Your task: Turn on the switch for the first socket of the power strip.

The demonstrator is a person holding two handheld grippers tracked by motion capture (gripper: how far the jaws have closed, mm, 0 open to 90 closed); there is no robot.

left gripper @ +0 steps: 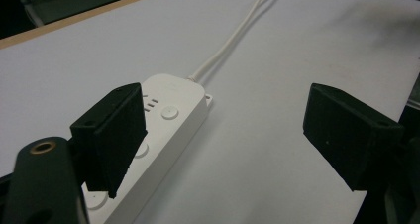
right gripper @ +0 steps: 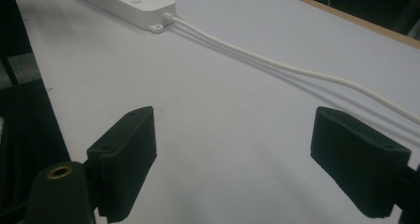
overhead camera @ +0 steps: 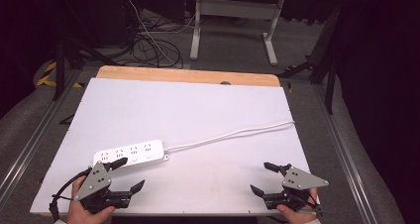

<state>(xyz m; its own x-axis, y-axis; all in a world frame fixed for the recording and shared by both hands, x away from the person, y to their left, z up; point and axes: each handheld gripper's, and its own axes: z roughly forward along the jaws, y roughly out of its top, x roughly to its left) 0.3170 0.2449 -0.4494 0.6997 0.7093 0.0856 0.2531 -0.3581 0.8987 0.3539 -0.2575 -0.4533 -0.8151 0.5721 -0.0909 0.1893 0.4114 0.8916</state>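
A white power strip (overhead camera: pixel 130 153) lies flat on the white table top (overhead camera: pixel 198 110), its sockets facing up. Its white cord (overhead camera: pixel 233 134) runs from its far end across the surface to the table's right edge. The left gripper (overhead camera: pixel 127 175) sits just beside the strip's near end, jaws spread wide and holding nothing; one jaw hangs over the strip's near end, and whether it touches cannot be told. The right gripper (overhead camera: pixel 261 177) rests well apart from the strip, on the near side of the cord, also wide open and empty.
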